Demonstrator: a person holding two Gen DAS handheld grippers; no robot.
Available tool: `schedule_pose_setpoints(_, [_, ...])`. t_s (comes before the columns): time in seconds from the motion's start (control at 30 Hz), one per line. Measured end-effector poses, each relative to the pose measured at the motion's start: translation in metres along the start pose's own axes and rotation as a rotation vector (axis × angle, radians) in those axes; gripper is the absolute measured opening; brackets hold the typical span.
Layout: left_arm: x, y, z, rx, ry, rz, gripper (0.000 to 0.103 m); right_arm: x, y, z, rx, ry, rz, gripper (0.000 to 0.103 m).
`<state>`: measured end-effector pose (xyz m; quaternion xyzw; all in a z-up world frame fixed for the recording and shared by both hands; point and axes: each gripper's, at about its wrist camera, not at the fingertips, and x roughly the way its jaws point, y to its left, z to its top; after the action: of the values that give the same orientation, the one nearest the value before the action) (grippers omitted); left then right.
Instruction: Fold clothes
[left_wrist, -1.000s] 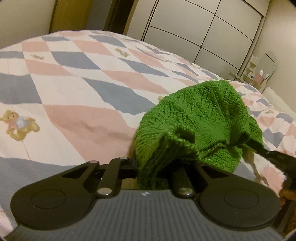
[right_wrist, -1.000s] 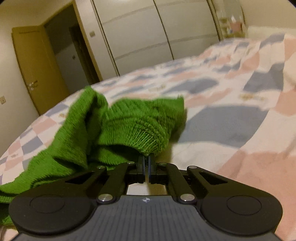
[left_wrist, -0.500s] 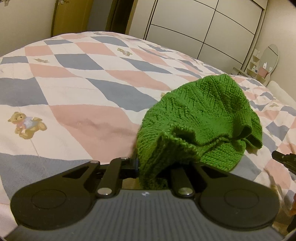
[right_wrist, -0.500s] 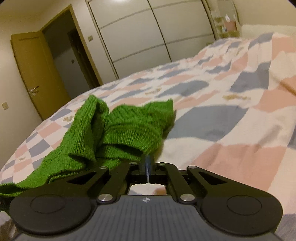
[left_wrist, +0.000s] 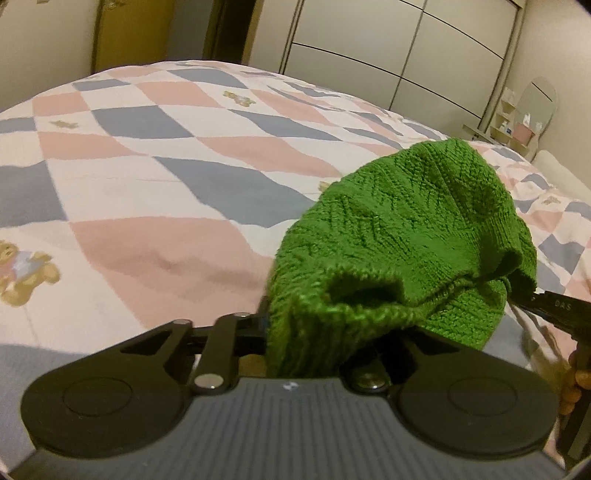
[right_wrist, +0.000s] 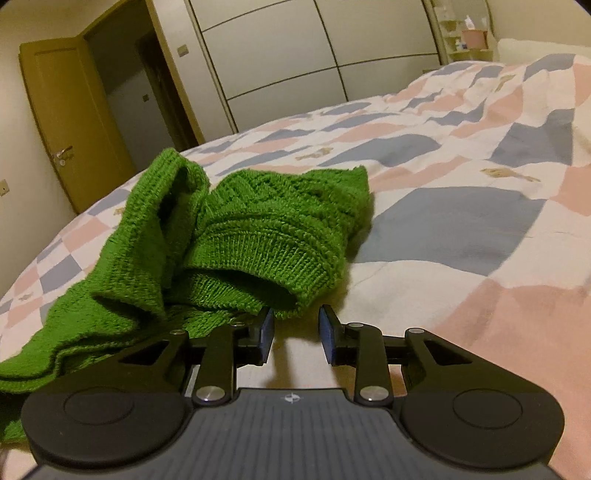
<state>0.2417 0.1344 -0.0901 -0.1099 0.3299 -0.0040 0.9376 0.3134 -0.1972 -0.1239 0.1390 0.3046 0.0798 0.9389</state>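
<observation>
Knitwear is the whole job: a green cable-patterned sweater (right_wrist: 236, 236) lies bunched in thick rolls on the bed (right_wrist: 461, 229), its ribbed hem curling open just ahead of the right gripper (right_wrist: 296, 334) and to that gripper's left. The left gripper (left_wrist: 314, 332) is pinched on a fold of the knit, which drapes over its fingers, probably to anchor that edge for the fold. The right gripper's blue pads stand apart, closing, with nothing between them, apparently poised to pinch the hem.
</observation>
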Motion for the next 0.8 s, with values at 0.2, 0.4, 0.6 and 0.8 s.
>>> schedule_pose_setpoints(0.2, [-0.03,0.003,0.017,-0.031,-0.056,-0.063,0.006,-0.037,0.002,0.006,-0.02,-0.19,-0.019,0.0])
schedule_pose_setpoints(0.4, [-0.077,-0.007,0.043,-0.019,-0.116,-0.128,0.006,-0.133,0.003,0.042,-0.009,-0.522,-0.064,0.0])
schedule_pose_setpoints(0.6, [-0.072,-0.008,0.023,0.0,-0.044,-0.071,0.006,-0.168,-0.023,0.066,0.104,-0.282,0.08,0.022])
schedule_pose_setpoints(0.8, [-0.055,-0.004,-0.025,0.016,0.035,-0.024,0.011,-0.137,-0.022,-0.006,0.165,-0.066,0.178,0.036])
